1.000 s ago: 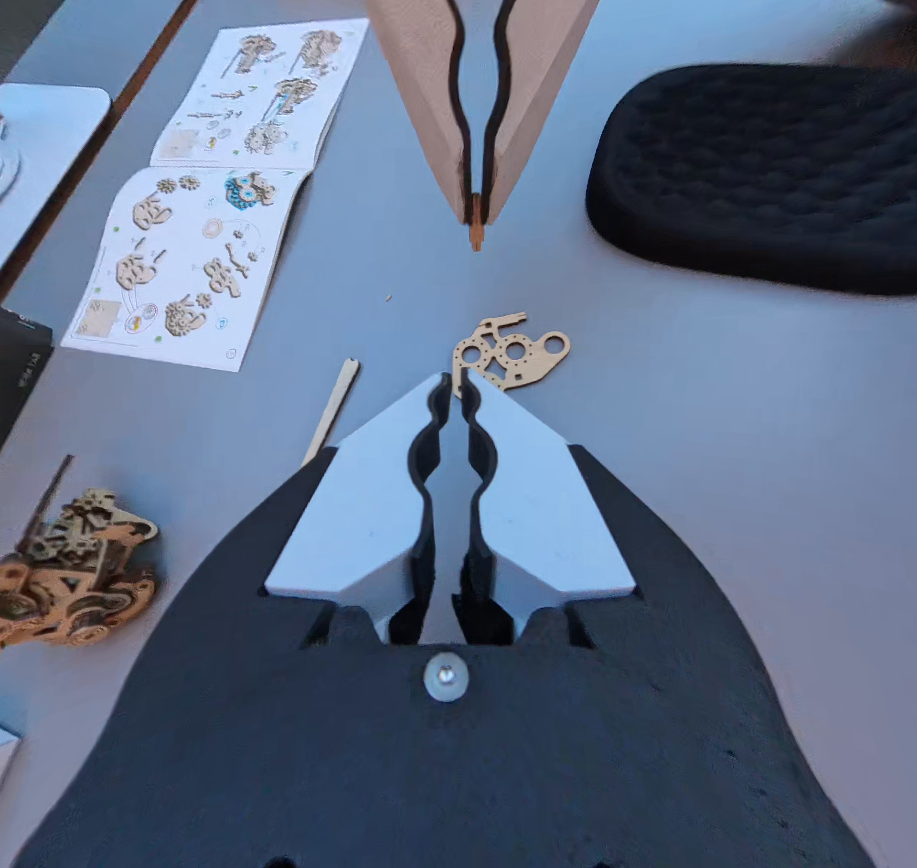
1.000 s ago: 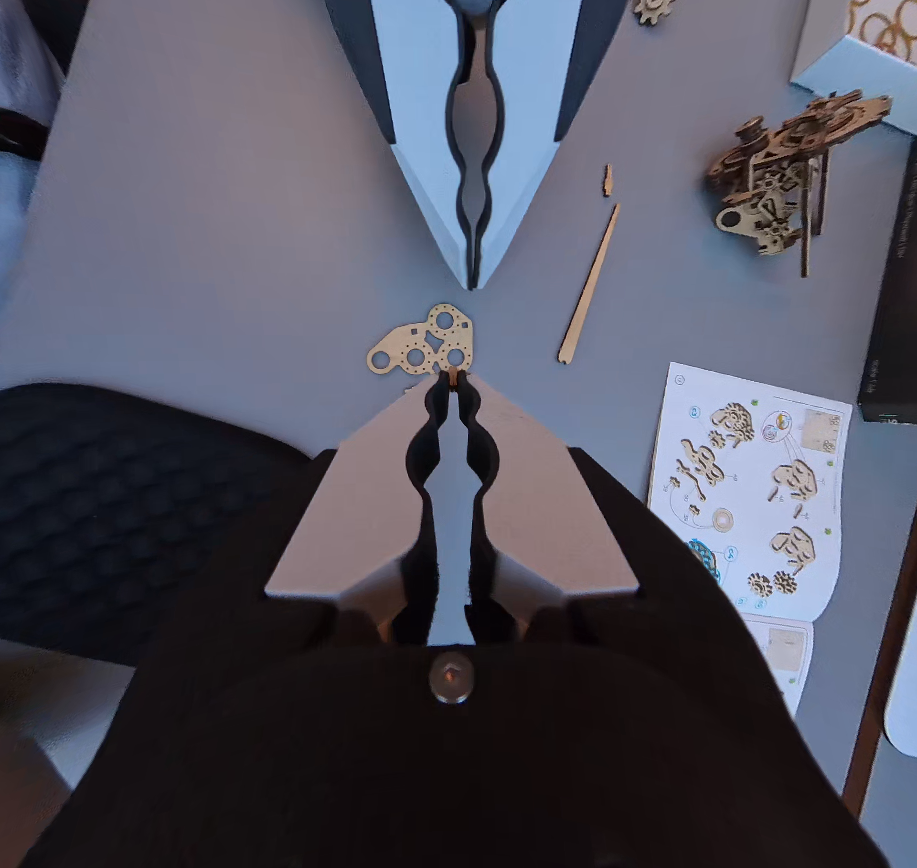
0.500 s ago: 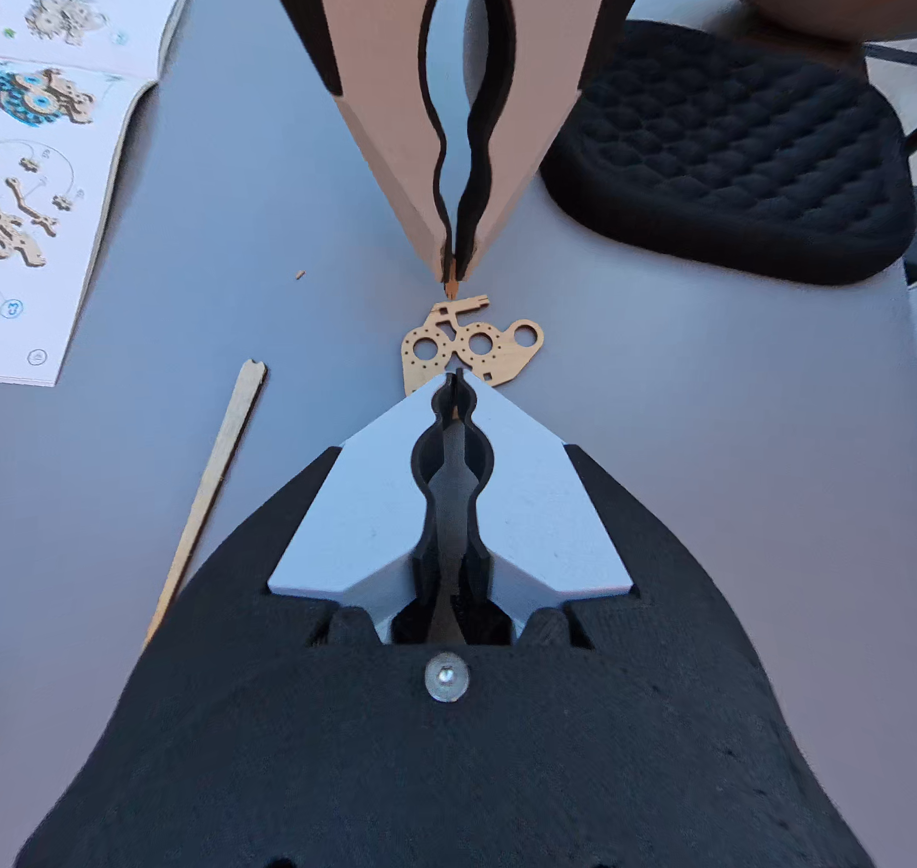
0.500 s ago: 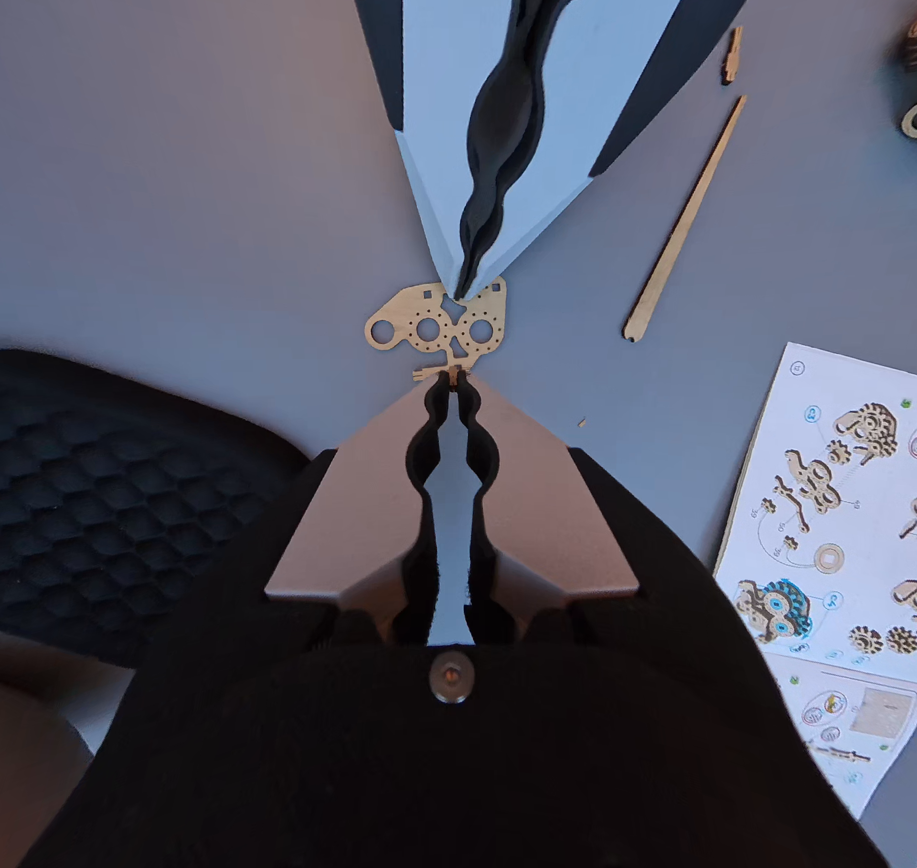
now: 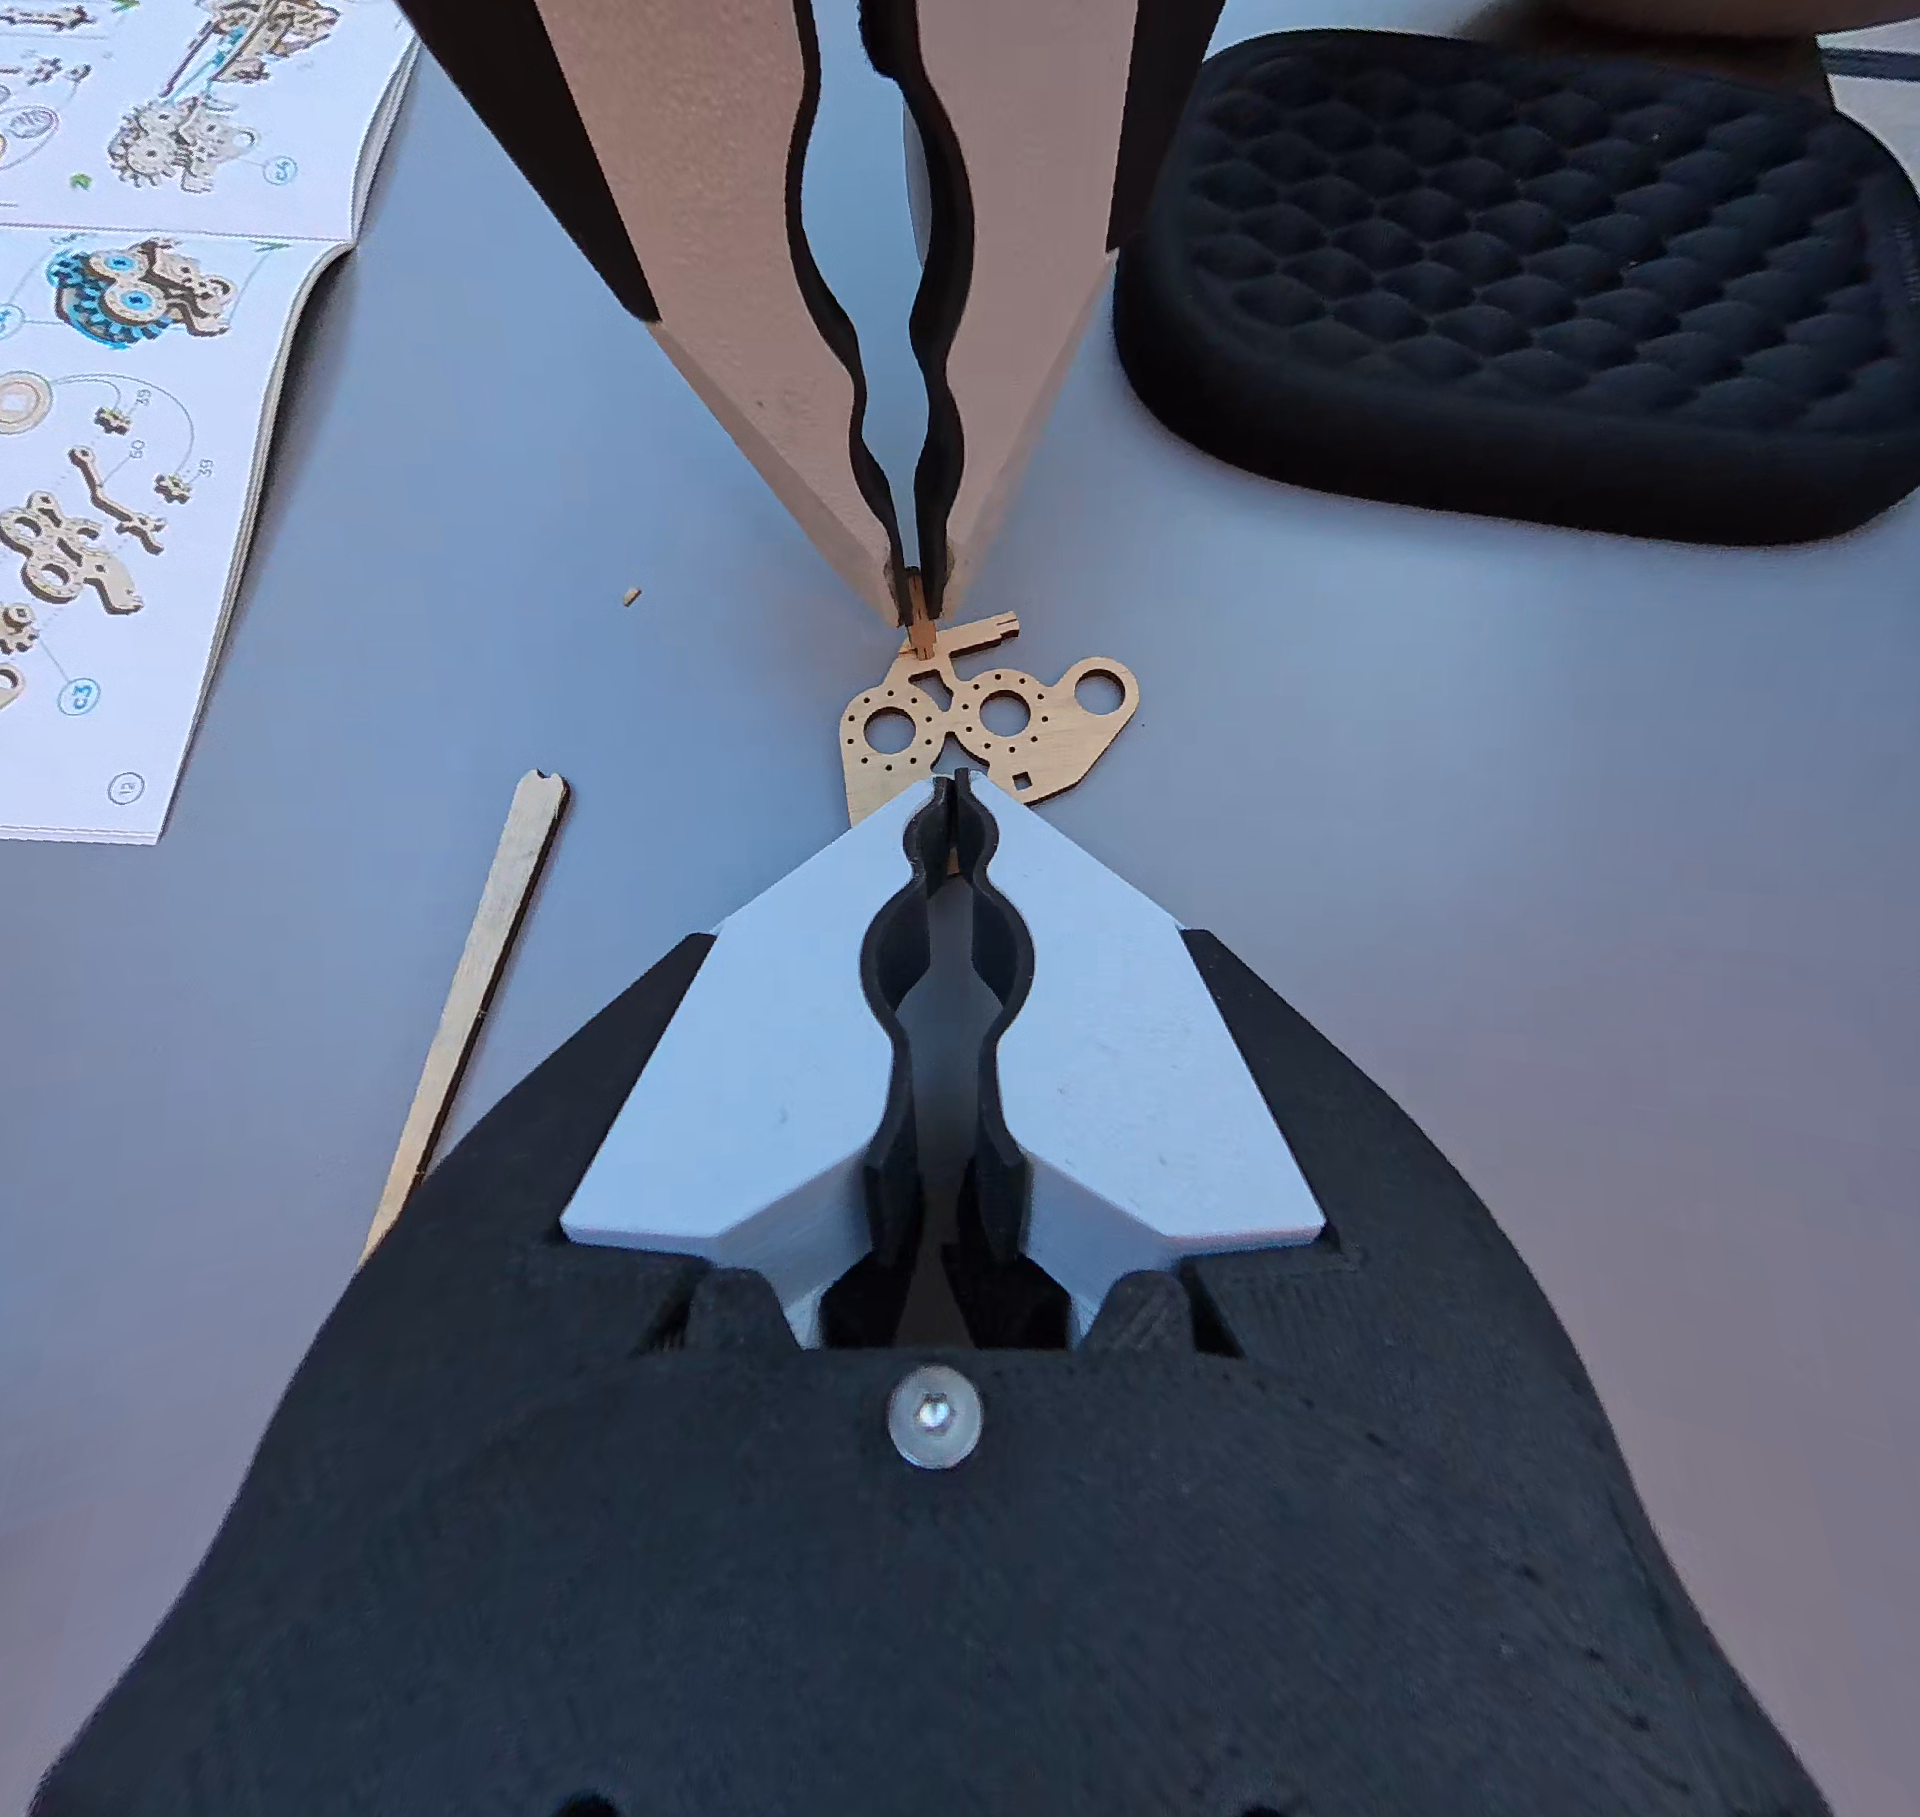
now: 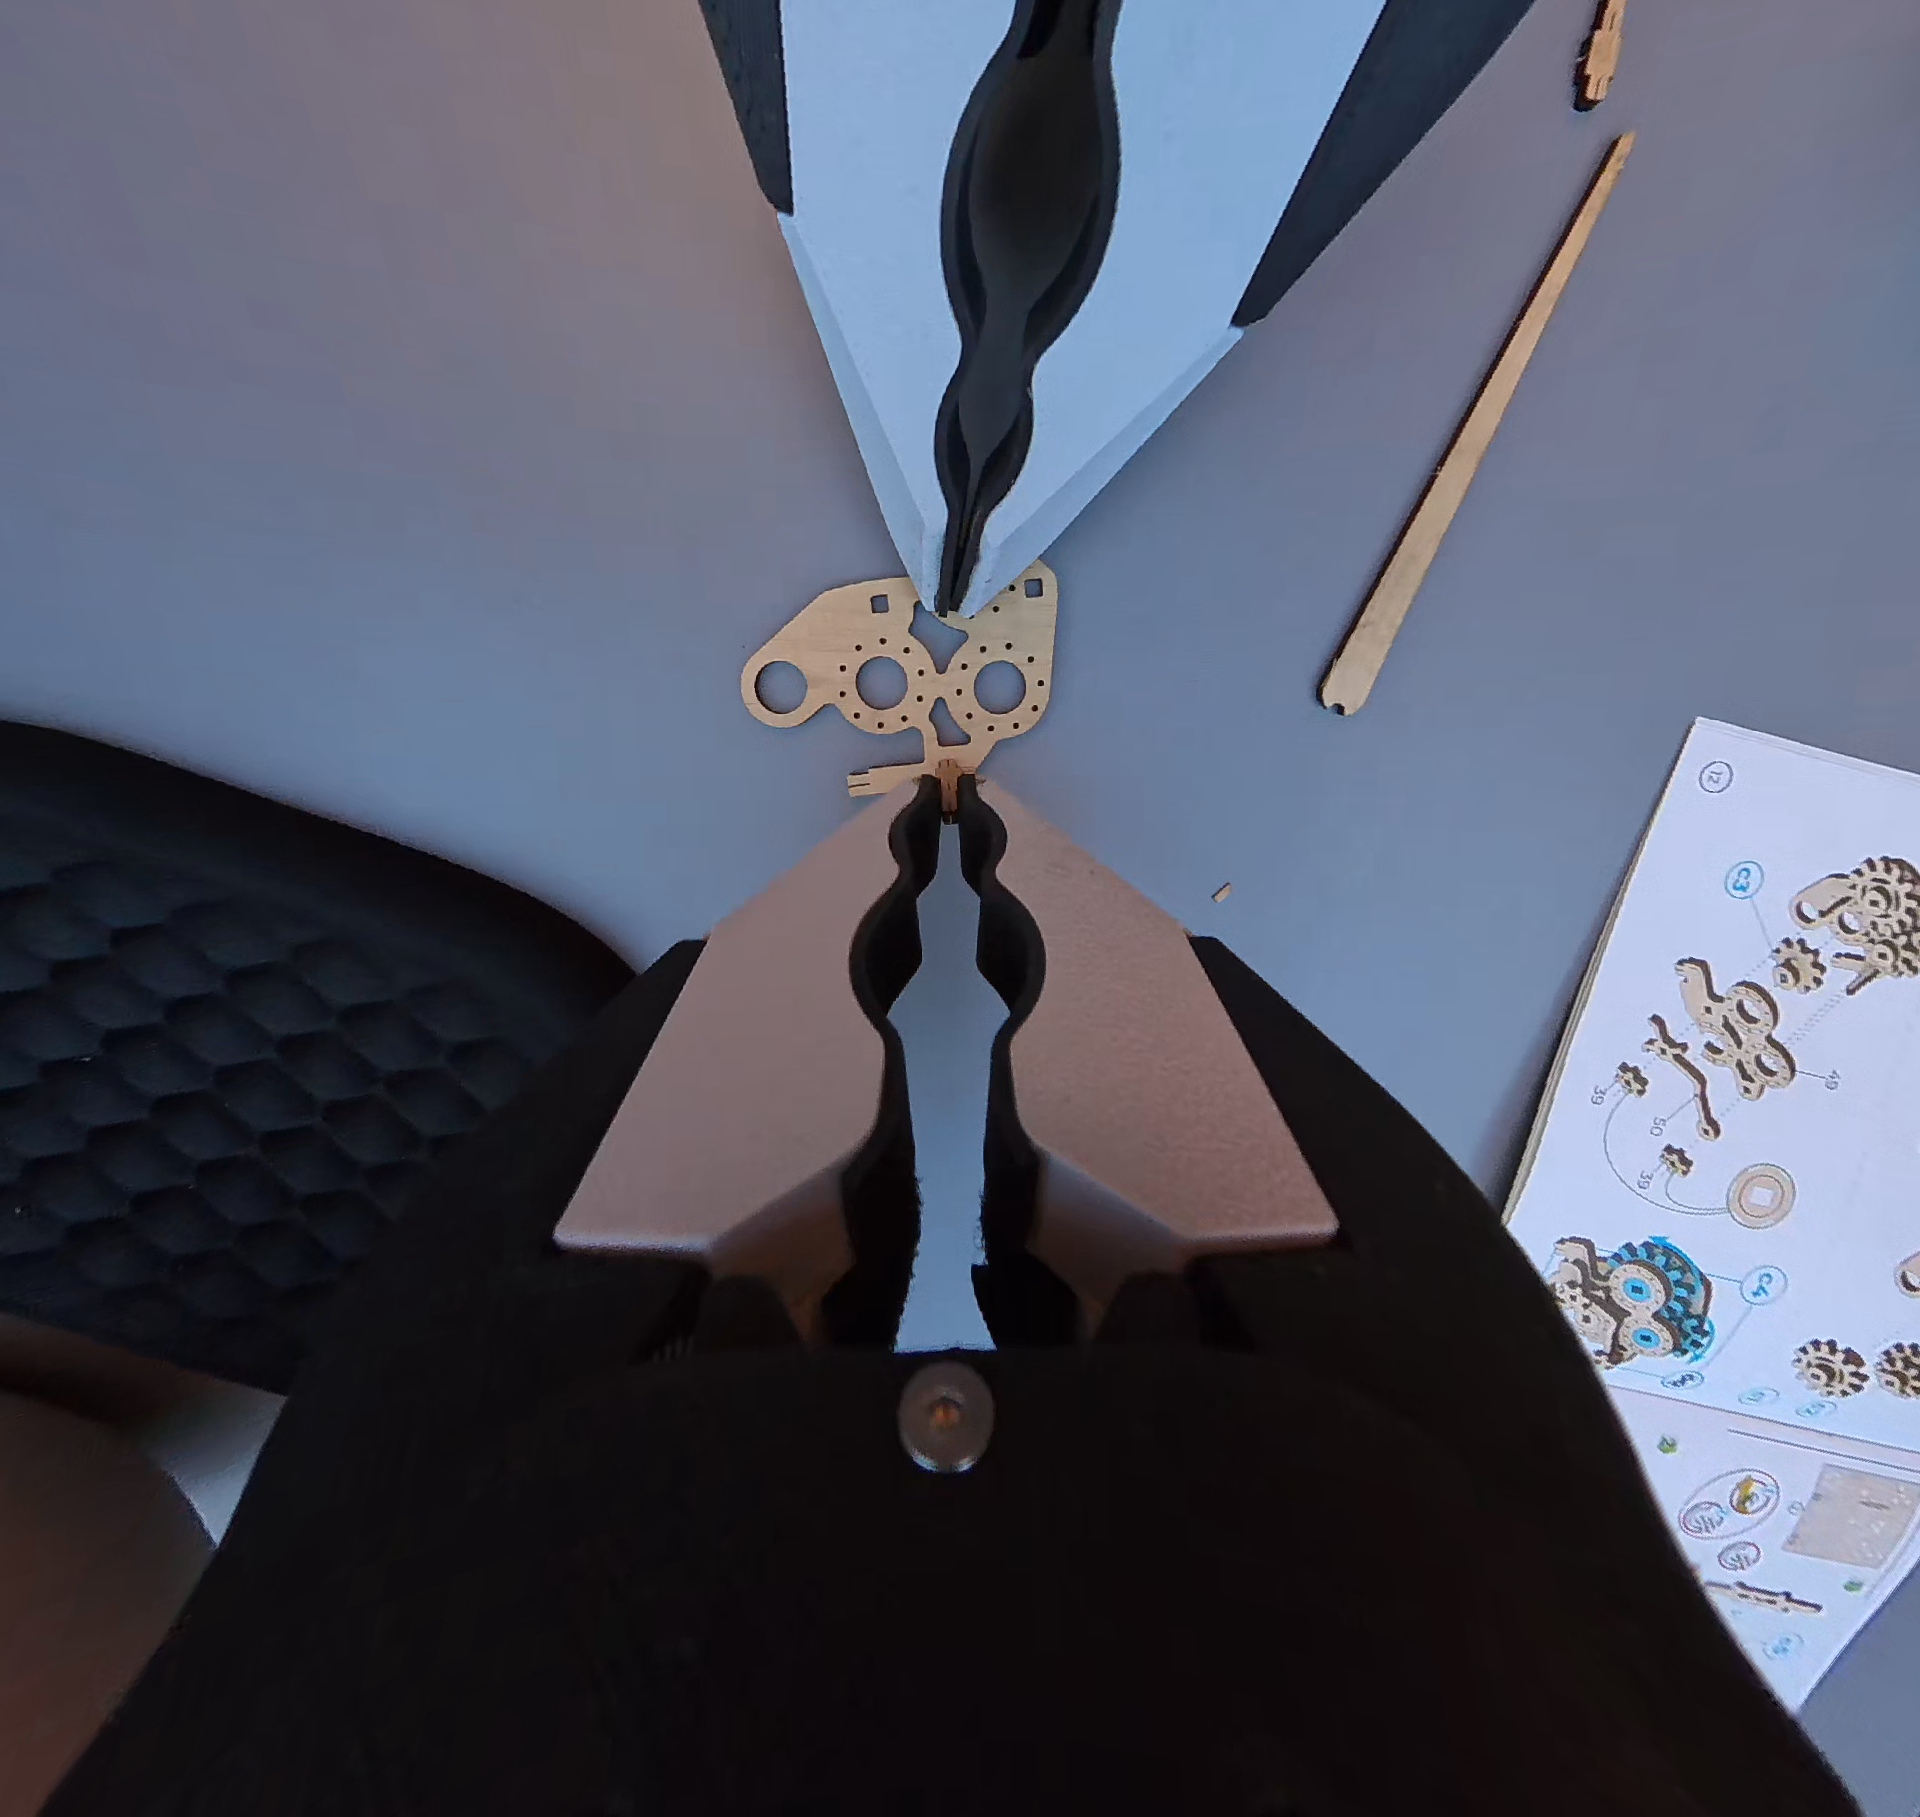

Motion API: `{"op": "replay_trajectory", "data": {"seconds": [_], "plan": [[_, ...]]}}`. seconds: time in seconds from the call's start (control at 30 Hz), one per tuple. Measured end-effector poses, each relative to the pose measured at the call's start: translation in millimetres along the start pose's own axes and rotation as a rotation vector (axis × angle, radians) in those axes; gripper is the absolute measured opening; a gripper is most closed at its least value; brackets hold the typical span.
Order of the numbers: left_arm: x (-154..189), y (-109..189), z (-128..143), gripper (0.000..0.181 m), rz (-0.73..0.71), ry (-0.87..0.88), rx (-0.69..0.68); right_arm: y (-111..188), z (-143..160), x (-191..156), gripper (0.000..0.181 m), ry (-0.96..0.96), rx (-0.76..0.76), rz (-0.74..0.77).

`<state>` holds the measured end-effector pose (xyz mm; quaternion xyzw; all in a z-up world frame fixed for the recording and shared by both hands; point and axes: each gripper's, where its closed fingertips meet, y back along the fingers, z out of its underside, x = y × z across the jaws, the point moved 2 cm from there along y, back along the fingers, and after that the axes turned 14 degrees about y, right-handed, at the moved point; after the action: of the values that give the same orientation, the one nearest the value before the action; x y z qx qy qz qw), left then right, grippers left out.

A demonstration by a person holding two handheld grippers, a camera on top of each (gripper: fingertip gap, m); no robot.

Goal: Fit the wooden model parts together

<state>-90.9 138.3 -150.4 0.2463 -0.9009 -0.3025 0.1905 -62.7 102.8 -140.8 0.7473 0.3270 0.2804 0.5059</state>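
A flat wooden plate (image 5: 1039,728) with three round holes lies on the grey table (image 5: 1455,884); it also shows in the right wrist view (image 6: 831,640). My left gripper (image 5: 954,793), with pale blue fingers, is shut, and its tips rest on the plate's near edge. In the right wrist view it (image 6: 951,606) comes in from the top. My right gripper (image 6: 945,793), with tan fingers, is shut on a small wooden peg (image 6: 948,778). The peg (image 5: 920,629) touches the plate at its thin side arm (image 5: 977,633).
A long wooden stick (image 5: 488,978) lies left of the plate. An open instruction booklet (image 5: 135,365) is at the far left. A black quilted cushion (image 5: 1538,281) is at the right. A small loose wooden piece (image 6: 1605,37) lies beyond the stick (image 6: 1475,437). My two grippers' fingertips are within a few centimetres of each other. It is some 9 cm from my left tips to the long wooden stick (image 5: 488,978). The right camera catches it too, in the right wrist view (image 6: 1428,503).
Both grippers have closed in on the plate. My left gripper's tips have come onto its edge. My right gripper has brought the peg down to the plate's side arm.
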Motion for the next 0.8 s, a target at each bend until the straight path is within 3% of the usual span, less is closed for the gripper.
{"op": "replay_trajectory", "data": {"seconds": [0.37,0.8], "plan": [[0,0,0,0.0,0.021,0.024,0.005,0,-2,1,0.002,0.005,-0.08,-0.063],[0,-1,-1,0.0,0.012,0.015,0.01,-1,-8,1,0.002,0.018,-0.064,-0.047]]}}
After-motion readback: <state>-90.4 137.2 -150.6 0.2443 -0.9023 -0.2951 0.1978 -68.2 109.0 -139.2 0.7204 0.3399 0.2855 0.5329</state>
